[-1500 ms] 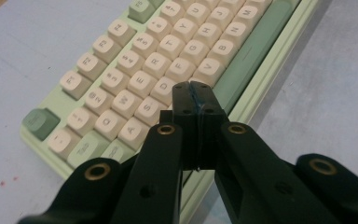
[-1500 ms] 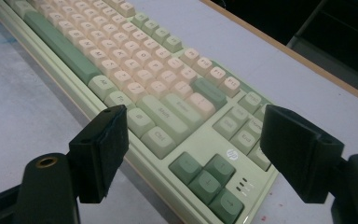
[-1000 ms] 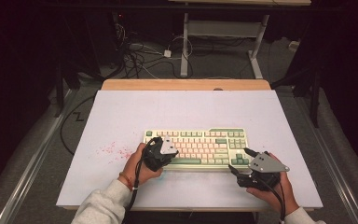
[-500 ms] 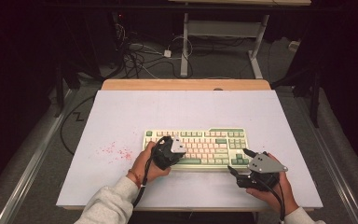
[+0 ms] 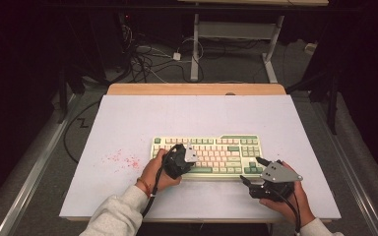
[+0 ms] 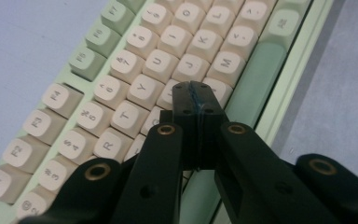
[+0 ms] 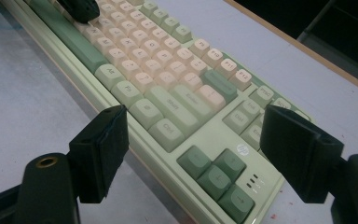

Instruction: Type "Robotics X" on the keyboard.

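Your left gripper: jaws pressed together, tips over the keyboard letter keys. Your right gripper: jaws wide, empty, at its right end. Keyboard: near table centre, long axis left-right.

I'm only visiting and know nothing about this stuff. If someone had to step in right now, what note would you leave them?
Left gripper: jaws shut, nothing between them, tips over the letter keys near H and N, just above the spacebar.
Right gripper: jaws open and empty, at the keyboard's arrow-key corner.
Keyboard: flat on the white table, near the front edge.
Done: left tip is placed on the keys.
Left: whether a key is pressed I cannot tell; probably the key press comes next, with the right gripper free to steady the board.
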A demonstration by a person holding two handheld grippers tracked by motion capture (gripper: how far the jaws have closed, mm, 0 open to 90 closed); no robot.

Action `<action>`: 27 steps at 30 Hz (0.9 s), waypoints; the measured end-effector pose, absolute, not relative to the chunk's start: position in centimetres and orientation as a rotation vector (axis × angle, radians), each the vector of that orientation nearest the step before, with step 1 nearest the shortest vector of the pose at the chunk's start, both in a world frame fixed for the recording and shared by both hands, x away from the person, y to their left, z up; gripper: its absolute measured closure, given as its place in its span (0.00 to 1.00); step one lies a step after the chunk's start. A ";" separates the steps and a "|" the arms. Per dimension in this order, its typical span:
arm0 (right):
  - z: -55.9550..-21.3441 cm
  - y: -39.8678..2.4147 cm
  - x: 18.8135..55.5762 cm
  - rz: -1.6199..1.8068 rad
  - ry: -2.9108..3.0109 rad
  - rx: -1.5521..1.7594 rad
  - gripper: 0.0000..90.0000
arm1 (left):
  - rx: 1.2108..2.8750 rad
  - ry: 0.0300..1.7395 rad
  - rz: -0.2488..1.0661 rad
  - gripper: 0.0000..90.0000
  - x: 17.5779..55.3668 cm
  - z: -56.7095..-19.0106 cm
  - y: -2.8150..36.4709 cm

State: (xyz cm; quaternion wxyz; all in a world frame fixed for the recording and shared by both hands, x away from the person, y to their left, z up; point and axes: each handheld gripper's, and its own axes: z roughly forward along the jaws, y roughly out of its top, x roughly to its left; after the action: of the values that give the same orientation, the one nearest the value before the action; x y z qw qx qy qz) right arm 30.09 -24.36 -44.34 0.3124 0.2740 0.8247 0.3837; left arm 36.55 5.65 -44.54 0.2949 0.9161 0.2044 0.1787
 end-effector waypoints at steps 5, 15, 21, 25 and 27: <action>-44.3 -24.5 30.1 1.014 2.174 0.725 0.27 | 2.402 0.539 0.503 0.96 36.3 -43.8 6.2; -44.2 -24.5 30.2 1.019 2.169 0.725 0.27 | 2.338 0.557 0.534 0.89 36.1 -43.0 7.8; -44.2 -24.5 30.2 1.018 2.170 0.726 0.27 | 2.295 0.569 0.577 0.77 36.0 -42.9 8.6; -44.2 -24.4 30.2 1.018 2.173 0.723 0.27 | 2.268 0.569 0.604 0.64 35.7 -42.8 9.1; -44.2 -24.5 30.3 1.018 2.171 0.726 0.27 | 2.250 0.566 0.631 0.55 35.5 -42.8 9.4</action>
State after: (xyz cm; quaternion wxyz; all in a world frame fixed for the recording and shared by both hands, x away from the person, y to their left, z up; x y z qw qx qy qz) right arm 30.26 -24.47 -44.21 0.3125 0.2752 0.8231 0.3861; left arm 35.50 9.36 -42.84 0.3602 0.8729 0.2197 0.2450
